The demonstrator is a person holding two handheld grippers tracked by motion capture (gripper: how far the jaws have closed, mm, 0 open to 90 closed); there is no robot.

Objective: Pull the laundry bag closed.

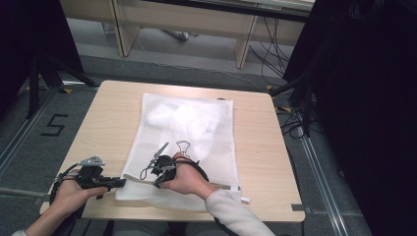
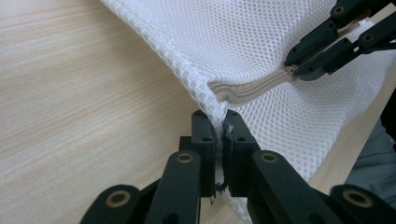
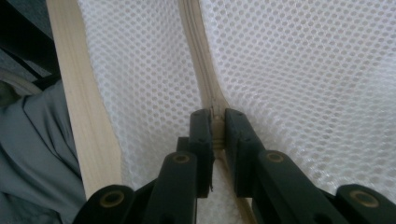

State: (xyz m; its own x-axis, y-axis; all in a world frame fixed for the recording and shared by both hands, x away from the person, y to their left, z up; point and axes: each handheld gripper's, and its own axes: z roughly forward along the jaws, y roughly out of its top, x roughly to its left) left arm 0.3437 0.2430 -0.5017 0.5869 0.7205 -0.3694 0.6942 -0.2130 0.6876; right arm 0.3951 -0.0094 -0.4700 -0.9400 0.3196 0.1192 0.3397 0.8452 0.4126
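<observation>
Left tool pinching mesh bag edge over table; right tool gripping beige zipper

The laundry bag is white open-weave mesh cloth, soft and matt, with a smooth beige woven zipper tape. The bench looks like pale wood laminate, fine-grained with a dull sheen. The fingers are matt black plastic with brass-coloured metal rivets.

Black claws w/ brass rivets, trailing cables; white sleeve.
</observation>
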